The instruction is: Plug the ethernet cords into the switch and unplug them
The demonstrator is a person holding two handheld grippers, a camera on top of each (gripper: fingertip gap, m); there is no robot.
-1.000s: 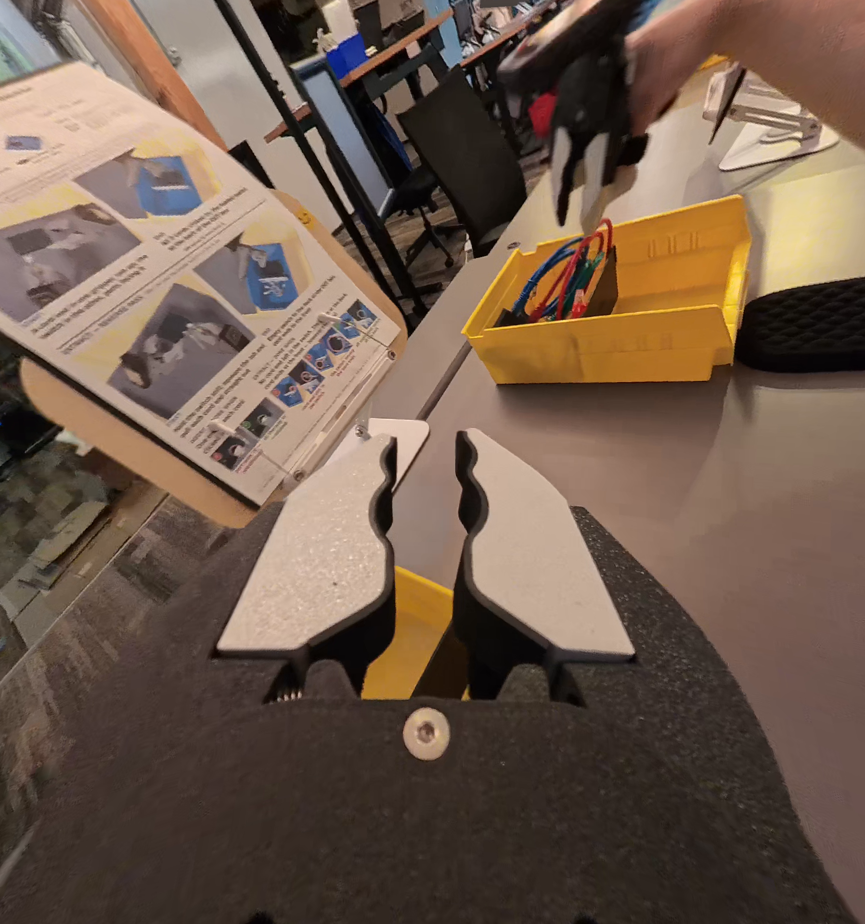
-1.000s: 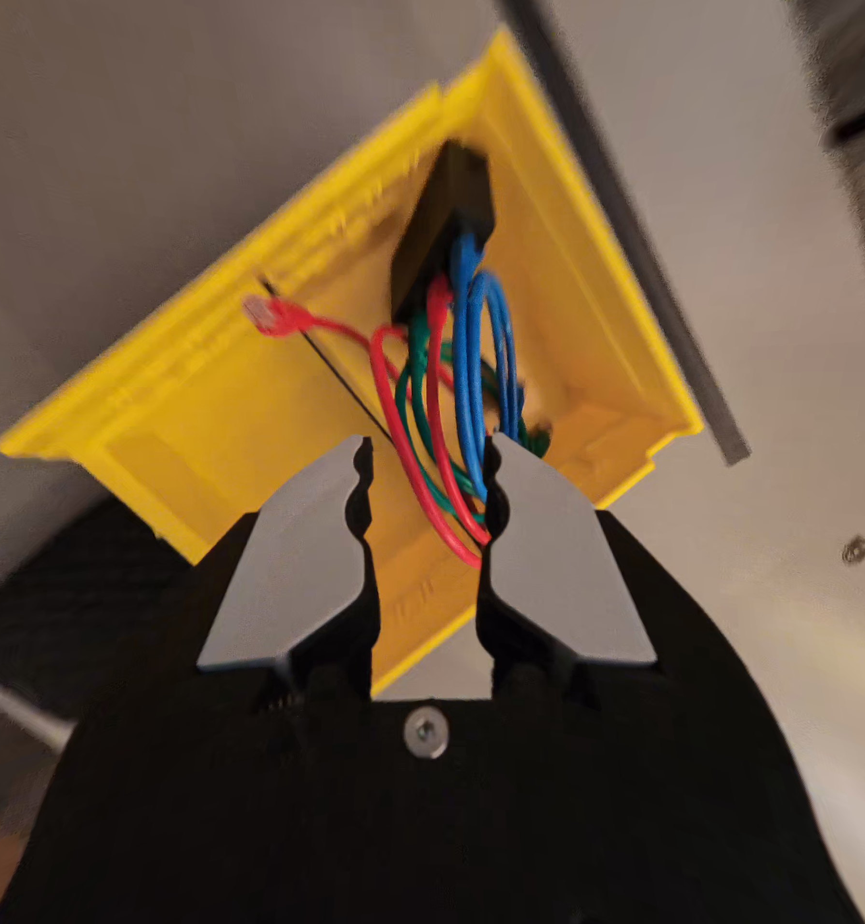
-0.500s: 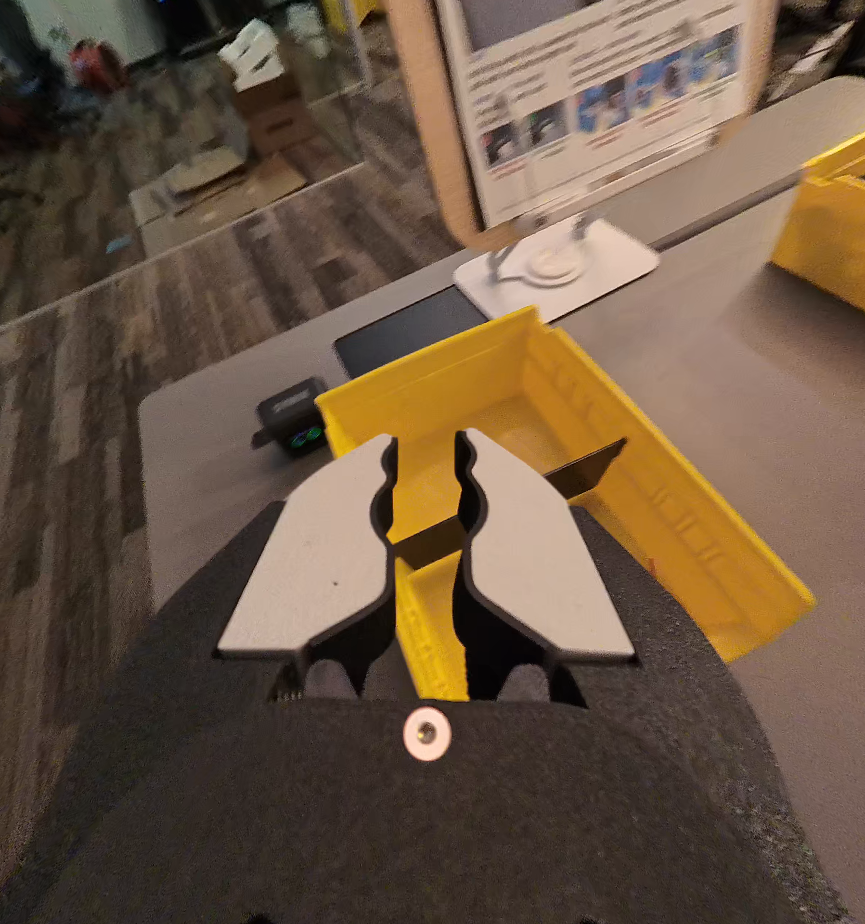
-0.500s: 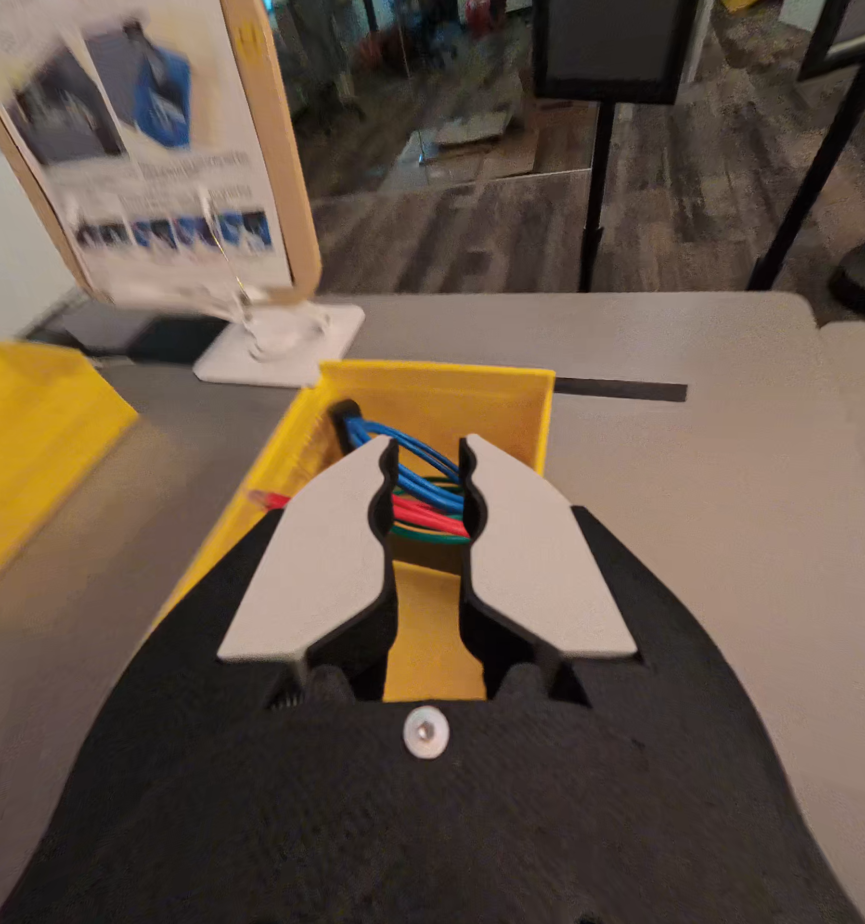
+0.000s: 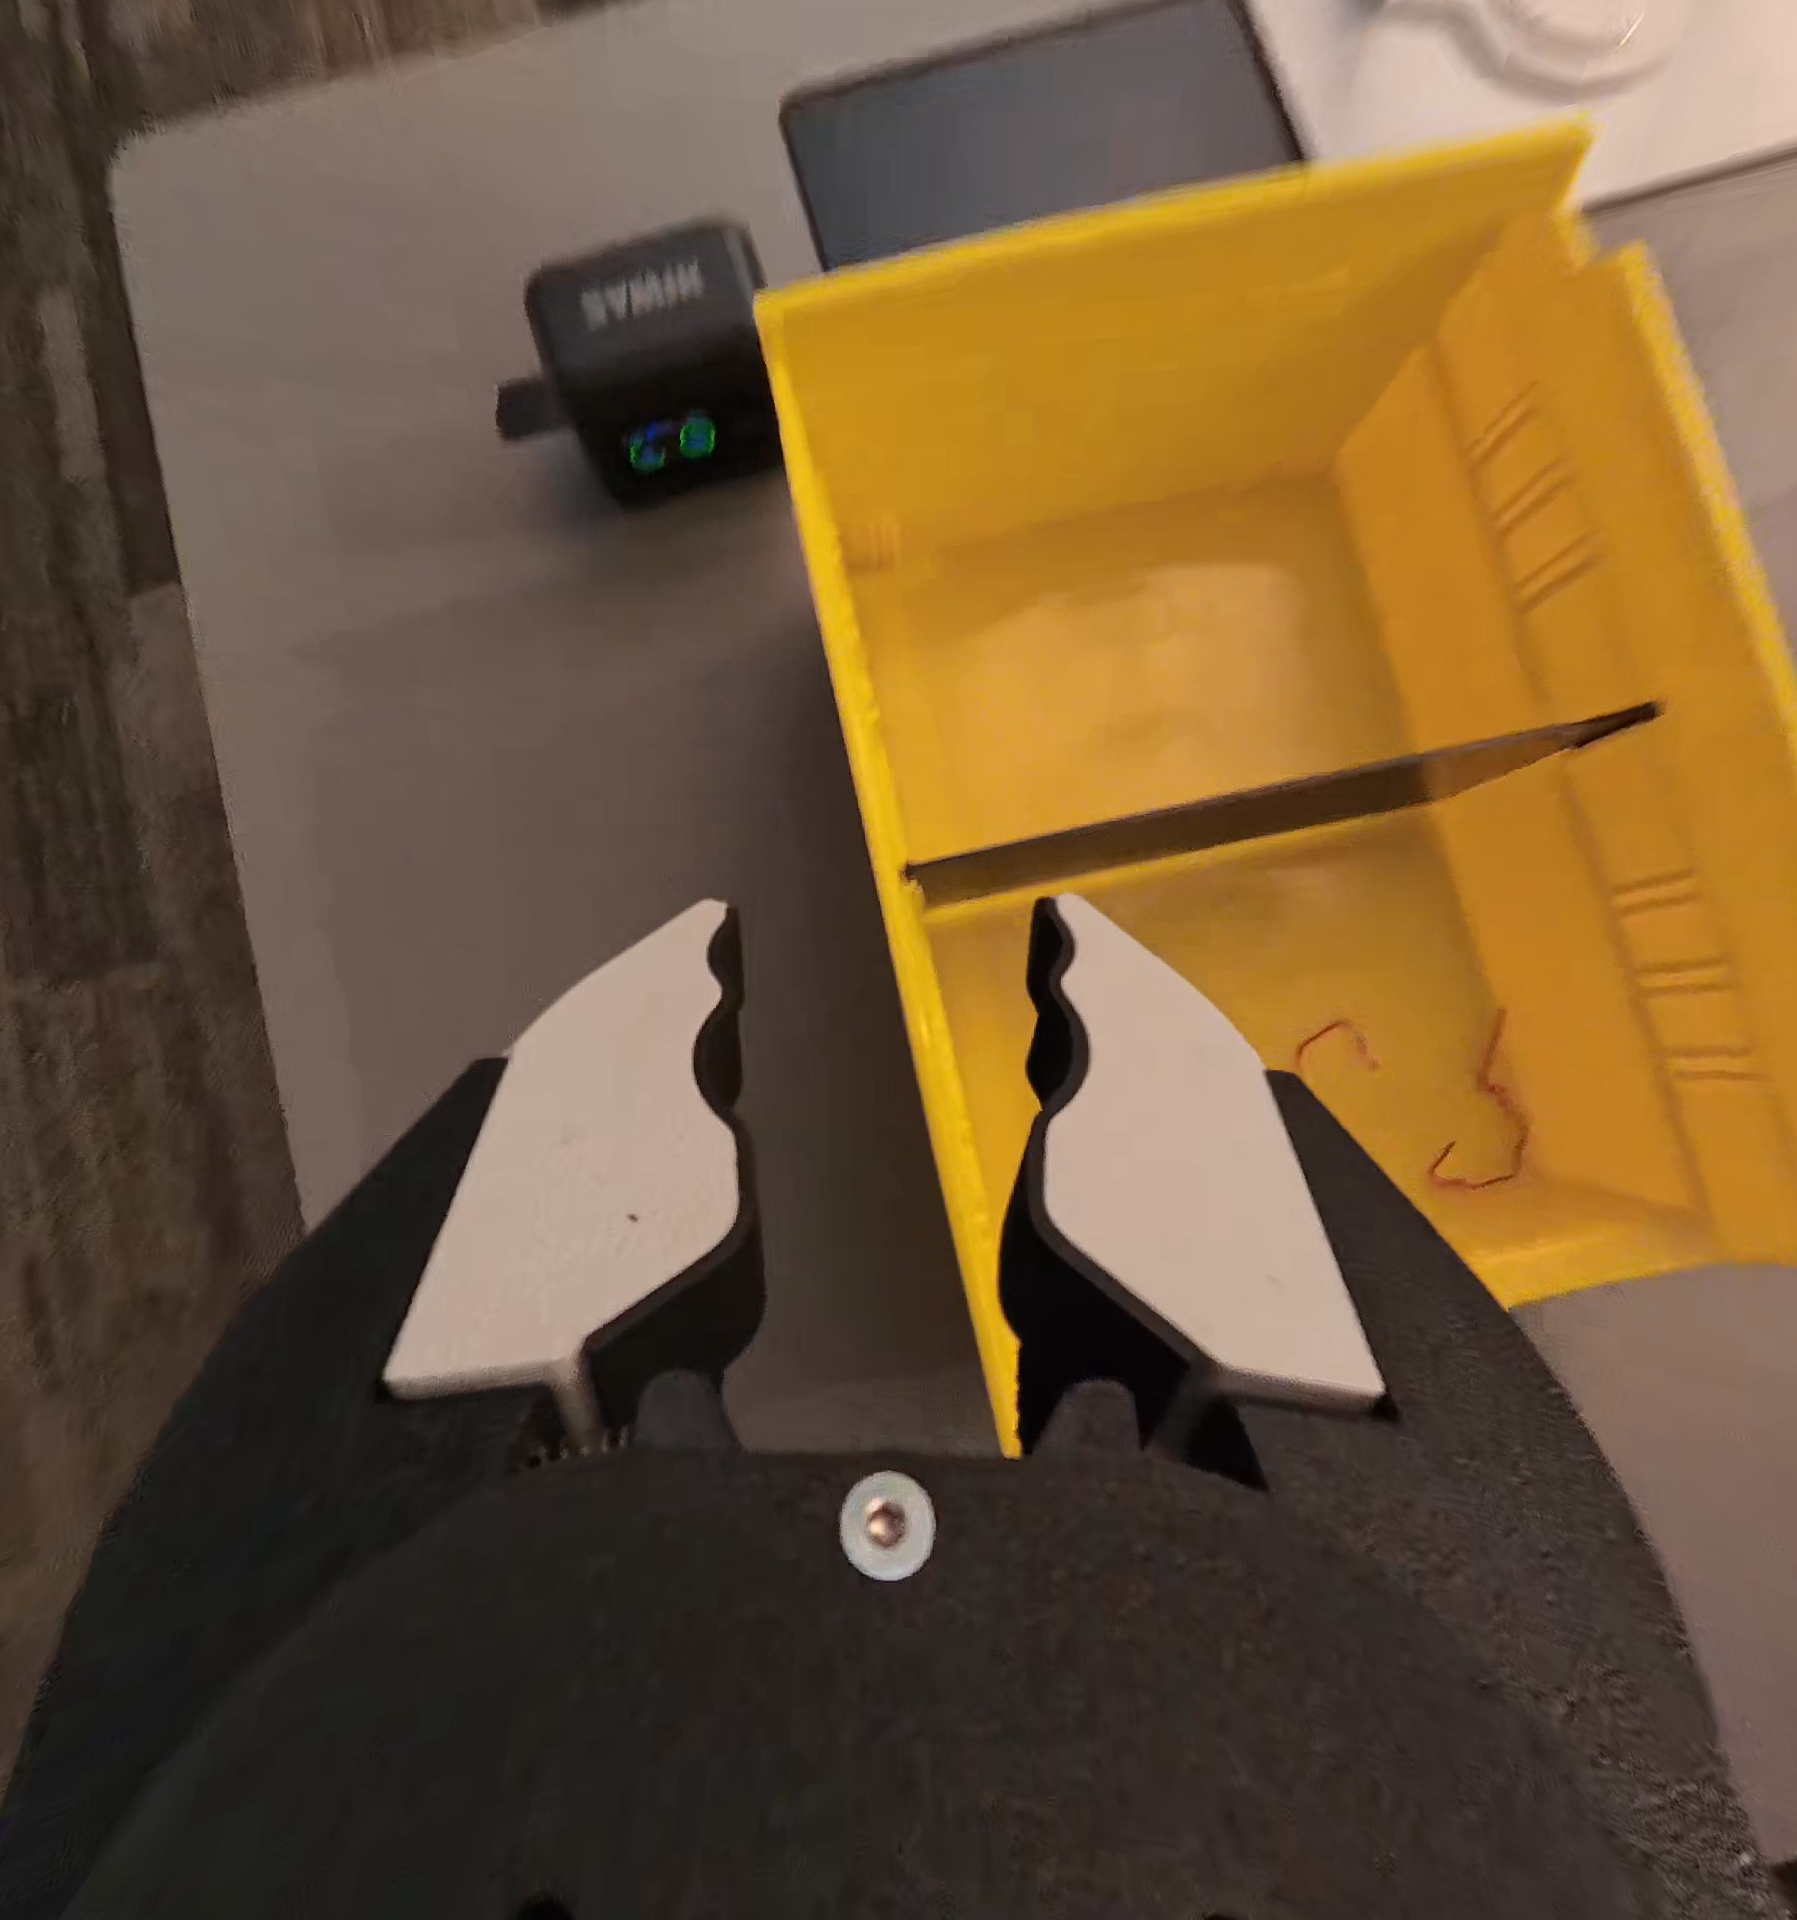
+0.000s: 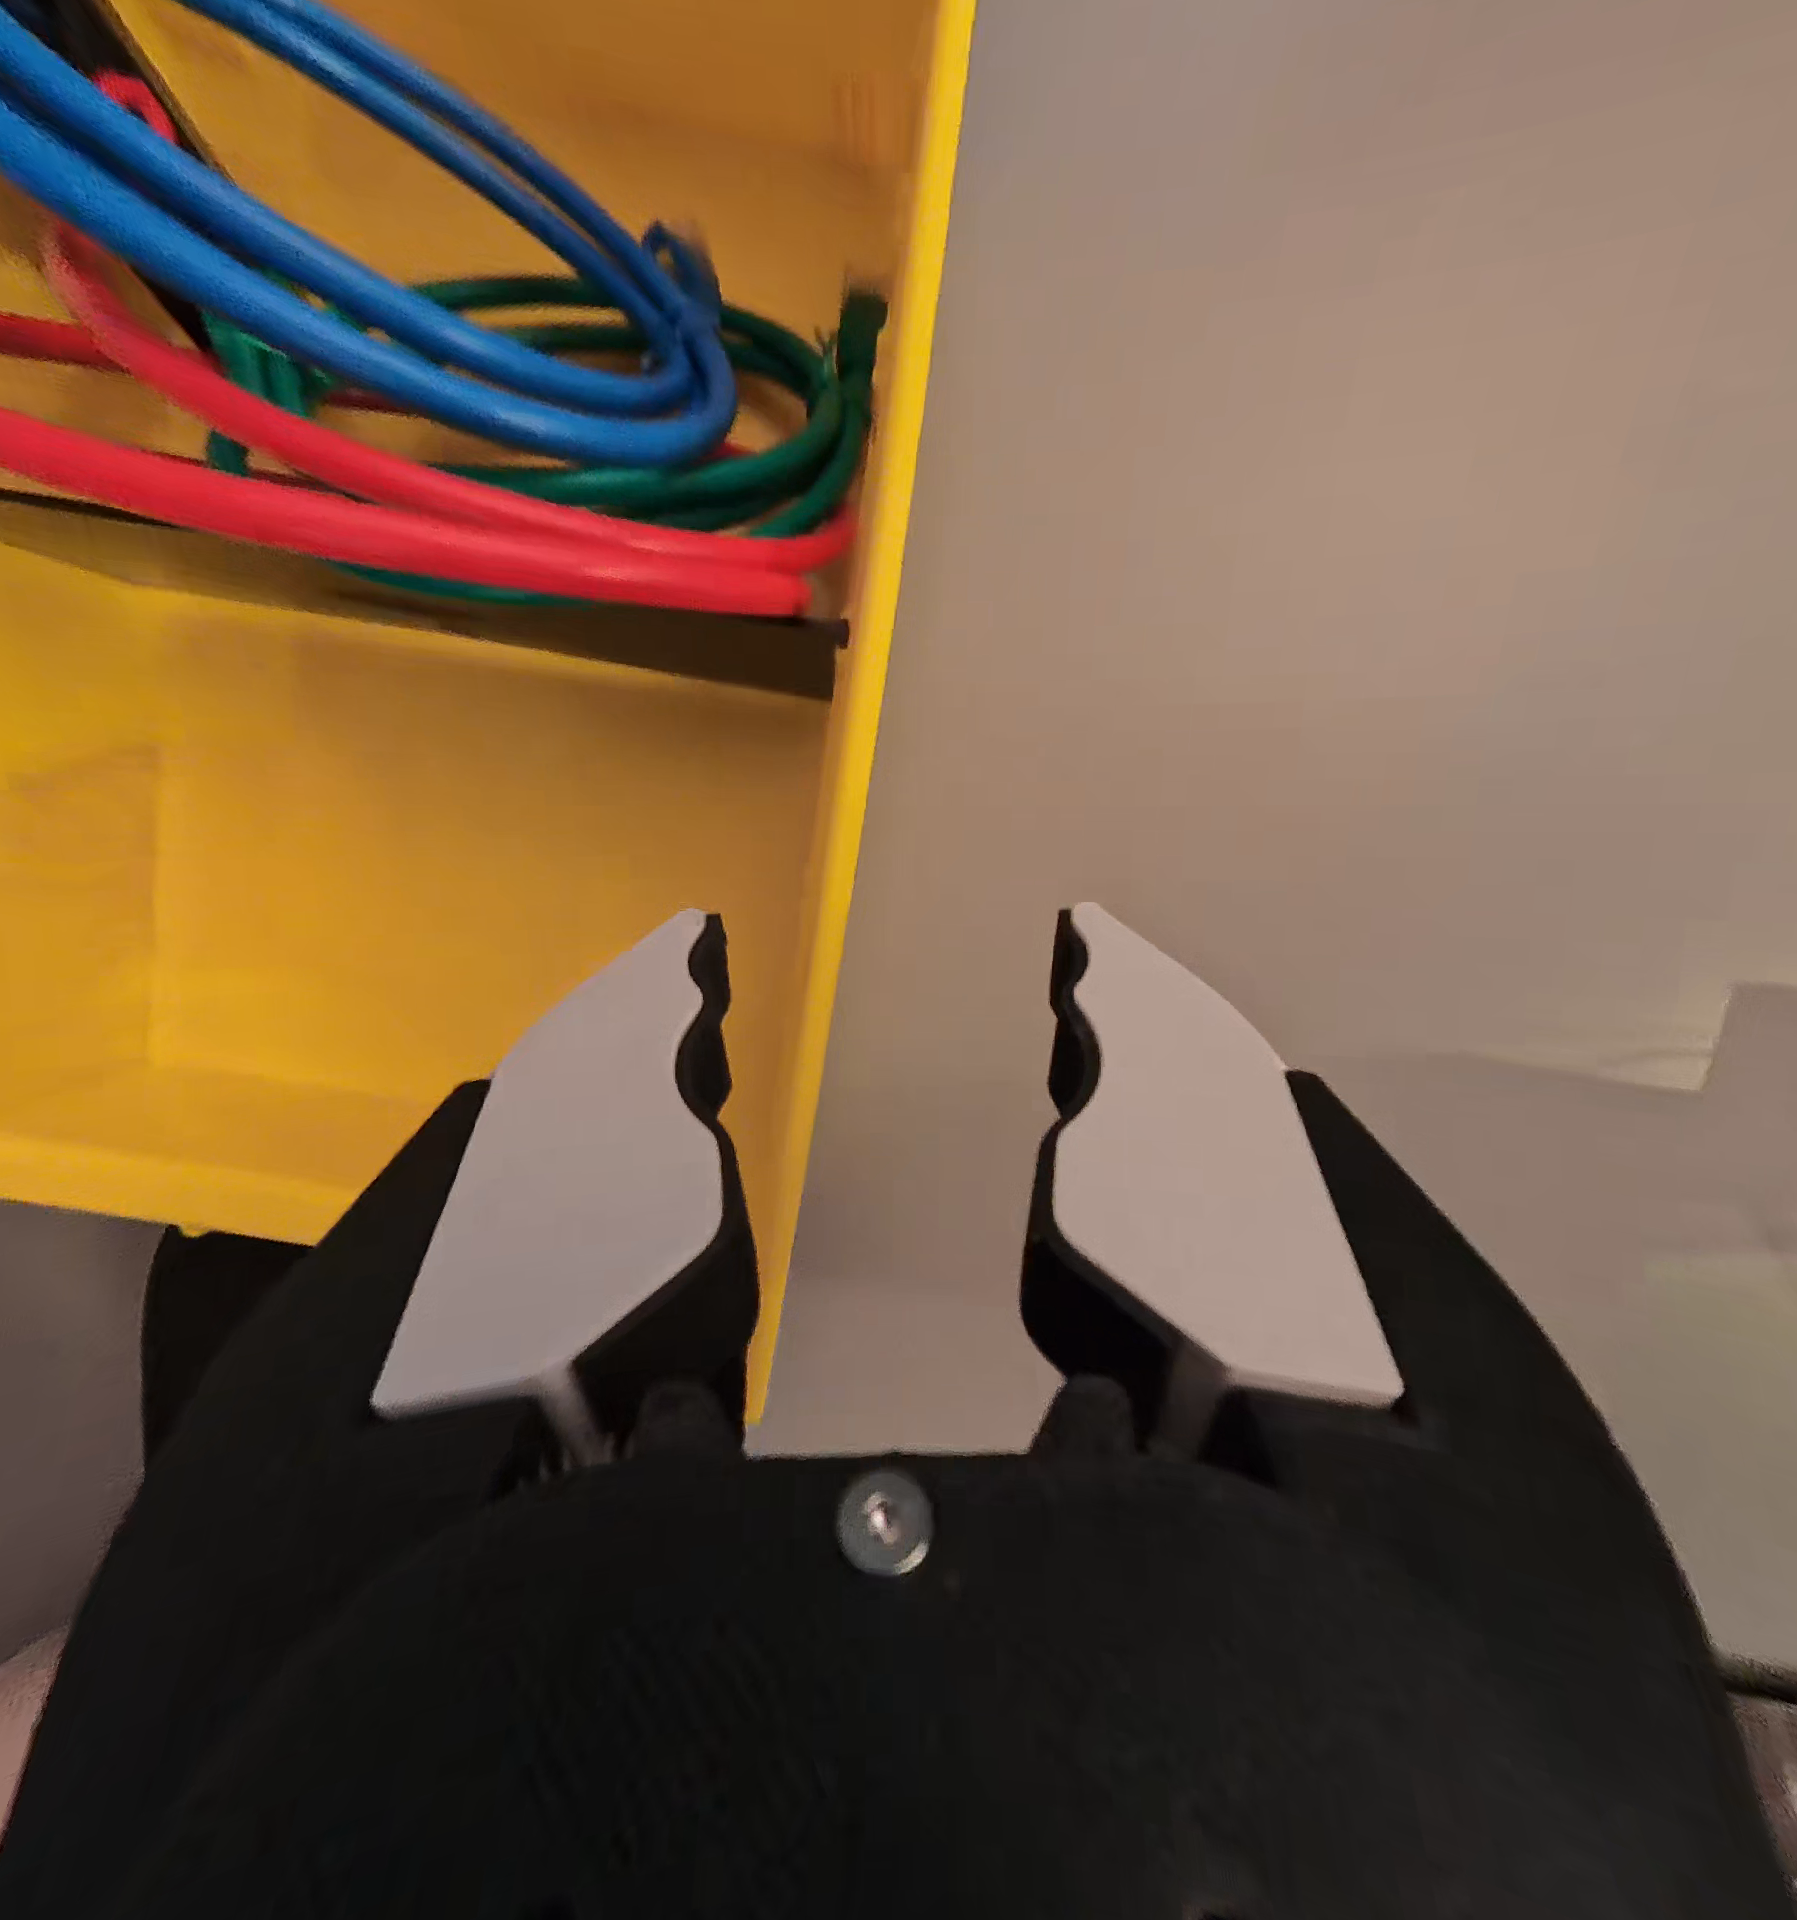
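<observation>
Left claw (image 5: 883,920) and right claw (image 6: 889,925) gape, each straddling a yellow bin's wall on the grey table (image 5: 478,727).

The left gripper (image 5: 883,935) is being shown as a broad body of matt black, grainy foam-like material, with a silver round-headed screw (image 5: 886,1527) set at its centre. Two pale grey flat fingers (image 5: 603,1174) with wavy black inner edges are being carried on black mounts. The right gripper (image 6: 889,935) is being seen built alike: black textured body, silver centre screw (image 6: 883,1525), light grey fingers (image 6: 1206,1184) with scalloped black inner pads
</observation>
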